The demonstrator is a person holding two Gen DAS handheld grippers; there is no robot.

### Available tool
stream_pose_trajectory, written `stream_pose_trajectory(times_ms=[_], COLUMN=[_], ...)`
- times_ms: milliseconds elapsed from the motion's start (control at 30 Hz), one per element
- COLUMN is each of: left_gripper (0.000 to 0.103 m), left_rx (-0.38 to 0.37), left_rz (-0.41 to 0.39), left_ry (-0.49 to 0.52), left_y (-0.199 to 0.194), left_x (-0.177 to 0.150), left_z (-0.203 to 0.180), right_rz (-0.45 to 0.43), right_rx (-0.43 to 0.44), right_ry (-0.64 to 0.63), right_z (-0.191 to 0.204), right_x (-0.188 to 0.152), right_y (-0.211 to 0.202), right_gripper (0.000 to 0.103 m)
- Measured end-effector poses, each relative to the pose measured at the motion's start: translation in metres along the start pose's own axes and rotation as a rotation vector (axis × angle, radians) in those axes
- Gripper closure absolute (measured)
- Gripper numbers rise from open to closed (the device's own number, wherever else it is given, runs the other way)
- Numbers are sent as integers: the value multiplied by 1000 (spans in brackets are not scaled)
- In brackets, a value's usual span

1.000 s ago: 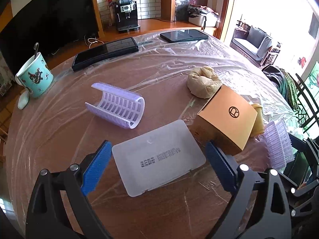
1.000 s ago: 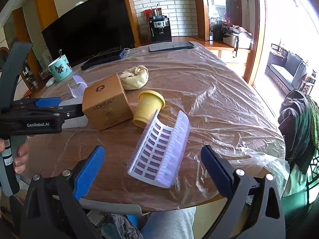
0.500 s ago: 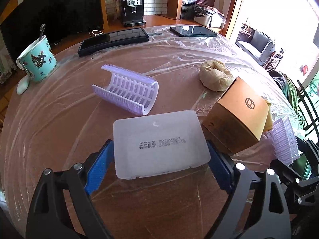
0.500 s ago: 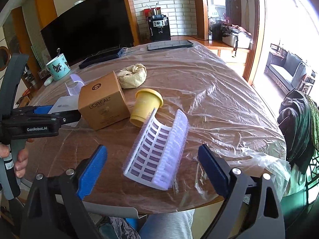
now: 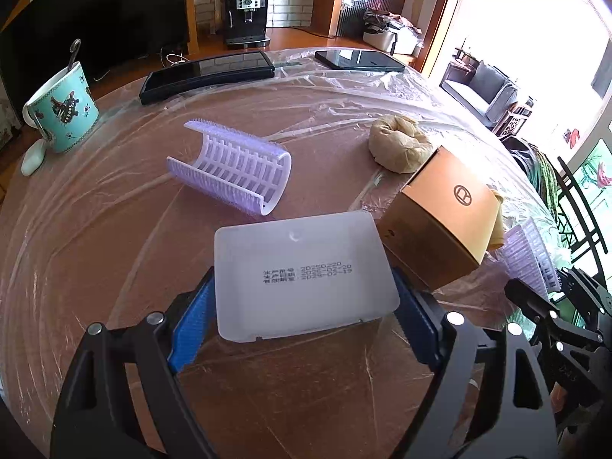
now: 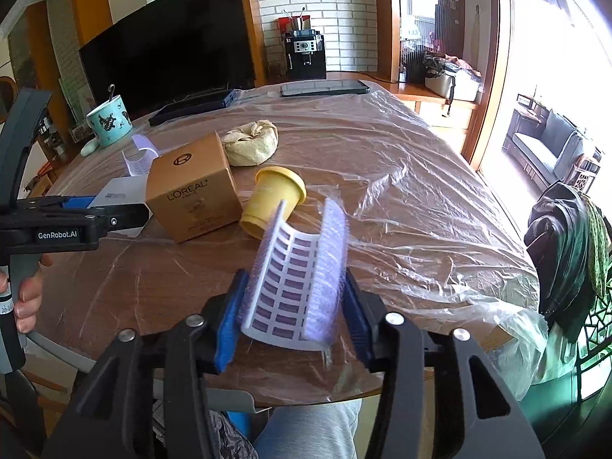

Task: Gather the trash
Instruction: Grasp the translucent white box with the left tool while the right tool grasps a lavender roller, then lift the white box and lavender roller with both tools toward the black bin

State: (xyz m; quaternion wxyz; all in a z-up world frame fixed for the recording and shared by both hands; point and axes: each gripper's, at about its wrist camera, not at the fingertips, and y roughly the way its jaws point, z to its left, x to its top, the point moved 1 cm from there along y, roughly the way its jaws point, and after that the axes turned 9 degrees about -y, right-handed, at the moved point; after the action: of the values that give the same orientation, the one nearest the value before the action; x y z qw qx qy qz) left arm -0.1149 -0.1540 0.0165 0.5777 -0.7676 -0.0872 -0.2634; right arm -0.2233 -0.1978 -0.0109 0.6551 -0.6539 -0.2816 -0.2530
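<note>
Looking first at the containers, I see a teal mug (image 5: 63, 111) at the upper left of the left wrist view with a spoon handle standing in it; what else it holds I cannot tell. A tan cardboard box (image 5: 440, 225) sits closed at the right, and a yellow cup (image 6: 273, 201) lies tipped on its side just behind it in the right wrist view, its inside hidden from me.

My left gripper (image 5: 302, 325) has its blue pads against the two side edges of a frosted white plastic lid (image 5: 302, 267) low in the centre of the frame, so I read it as pinching that lid; its jaws have just been closing, and they stand fairly wide because the lid is wide. My right gripper (image 6: 292, 317) has just been closing too, and its pads now press on a curved purple-and-white plastic grid (image 6: 296, 283), squeezing it into a U shape at the lower centre, with its edges blurred.

A second purple grid (image 5: 233, 168) lies curled on the plastic-covered table (image 5: 95, 237), left of centre. A crumpled beige wad (image 5: 399, 147) rests beyond the box.
</note>
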Motion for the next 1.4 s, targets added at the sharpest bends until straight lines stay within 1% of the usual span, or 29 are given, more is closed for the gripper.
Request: stream_pose_trajectory(times_ms=[267, 433, 633, 833, 1100, 1300, 1400], left_gripper=[17, 17, 18, 18, 18, 18, 18], left_rx=[-25, -40, -54, -65, -82, -88, -95], left_rz=[-2, -4, -15, -32, -77, -99, -108], left_ry=[1, 1, -9, -7, -16, -23, -33], left_y=[-11, -17, -25, -34, -52, -64, -71], left_x=[-6, -9, -15, -20, -24, -33, -40], left_z=[2, 3, 7, 9, 11, 12, 15], right_rz=[-36, -48, -72, -89, -100, -106, -101], right_rx=[23, 72, 99, 108, 136, 165, 200], right_ry=[-6, 26, 43, 23, -17, -46, -43], right_z=[-2, -7, -9, -1, 14, 24, 27], right_x=[3, 5, 7, 8, 10, 10, 9], right_y=[-12, -19, -31, -38, -45, -51, -51], right_gripper=[60, 60, 60, 60, 60, 60, 60])
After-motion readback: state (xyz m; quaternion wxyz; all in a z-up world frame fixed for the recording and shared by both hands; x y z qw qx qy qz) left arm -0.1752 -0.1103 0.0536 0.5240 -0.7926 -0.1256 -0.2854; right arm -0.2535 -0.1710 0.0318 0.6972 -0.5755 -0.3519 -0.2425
